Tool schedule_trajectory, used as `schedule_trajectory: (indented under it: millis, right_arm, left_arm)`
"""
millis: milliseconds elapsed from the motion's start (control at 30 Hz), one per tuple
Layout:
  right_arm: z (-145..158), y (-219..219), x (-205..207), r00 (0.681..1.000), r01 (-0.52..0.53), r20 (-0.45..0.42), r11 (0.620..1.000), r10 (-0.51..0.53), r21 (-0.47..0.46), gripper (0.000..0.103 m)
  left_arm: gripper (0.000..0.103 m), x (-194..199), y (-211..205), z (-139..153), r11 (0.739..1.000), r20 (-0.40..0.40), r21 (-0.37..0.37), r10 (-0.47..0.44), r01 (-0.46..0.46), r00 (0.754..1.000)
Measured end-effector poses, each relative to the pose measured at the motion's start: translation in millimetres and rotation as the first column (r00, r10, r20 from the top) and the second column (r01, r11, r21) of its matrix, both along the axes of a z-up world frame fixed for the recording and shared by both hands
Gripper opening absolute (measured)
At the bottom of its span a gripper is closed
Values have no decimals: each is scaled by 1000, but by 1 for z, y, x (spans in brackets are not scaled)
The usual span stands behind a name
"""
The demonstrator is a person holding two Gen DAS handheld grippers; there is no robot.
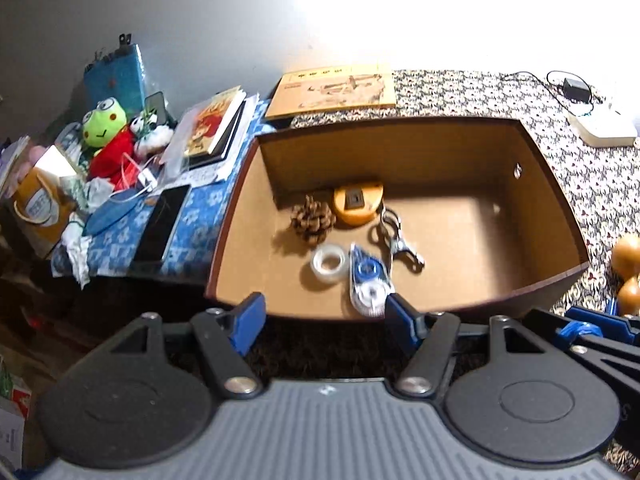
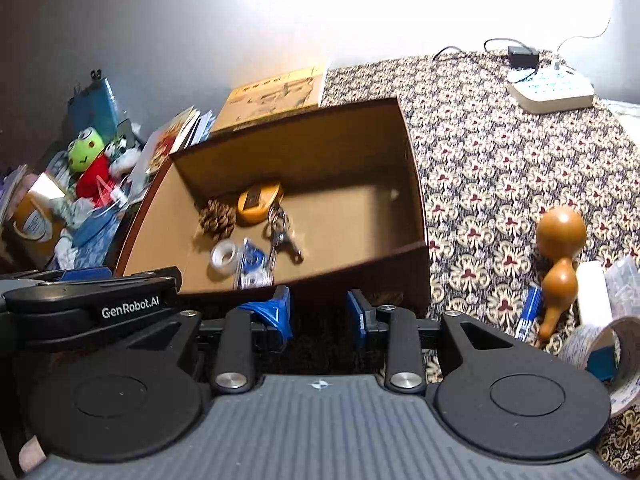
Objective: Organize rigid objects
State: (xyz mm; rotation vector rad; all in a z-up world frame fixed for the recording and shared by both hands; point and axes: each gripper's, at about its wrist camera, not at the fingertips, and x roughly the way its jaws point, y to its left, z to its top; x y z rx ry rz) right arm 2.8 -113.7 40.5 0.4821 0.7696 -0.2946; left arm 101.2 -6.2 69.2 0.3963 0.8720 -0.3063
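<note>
An open brown cardboard box (image 1: pixel 560 208) (image 2: pixel 412 168) lies on the patterned cloth. Inside it are a pine cone (image 1: pixel 313 219) (image 2: pixel 218 218), an orange round case (image 1: pixel 358 203) (image 2: pixel 259 202), a clear tape roll (image 1: pixel 329 262) (image 2: pixel 226 256), a blue-white correction tape (image 1: pixel 367 280) (image 2: pixel 253 266) and a key clip (image 1: pixel 394 236) (image 2: pixel 282 236). My left gripper (image 1: pixel 324 320) hangs open before the box's near wall with nothing between its fingers. My right gripper (image 2: pixel 320 312) is open too, also empty. A brown gourd (image 2: pixel 558 256) (image 1: pixel 628 272), a blue marker (image 2: pixel 528 312) and a big tape roll (image 2: pixel 616 360) lie right of the box.
A cluttered blue-cloth side table (image 1: pixel 200 208) stands left with a frog plush (image 1: pixel 106 128) (image 2: pixel 86 156), books (image 1: pixel 216 124) and a phone (image 1: pixel 162 220). A yellow booklet (image 1: pixel 332 90) (image 2: pixel 276 94) lies behind the box. A white power strip (image 2: pixel 552 88) (image 1: pixel 604 128) sits far right.
</note>
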Motion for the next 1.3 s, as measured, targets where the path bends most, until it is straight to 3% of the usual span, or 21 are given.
schedule_trajectory:
  millis: [767, 1300]
  right_arm:
    - [-2, 19, 66, 995, 80, 67, 992, -74, -96, 18]
    - [-19, 8, 106, 992, 91, 99, 984, -76, -156, 19]
  left_arm:
    - [67, 72, 10, -20, 996, -30, -1, -85, 85, 996]
    - [67, 108, 16, -37, 999, -21, -31, -45, 44, 999]
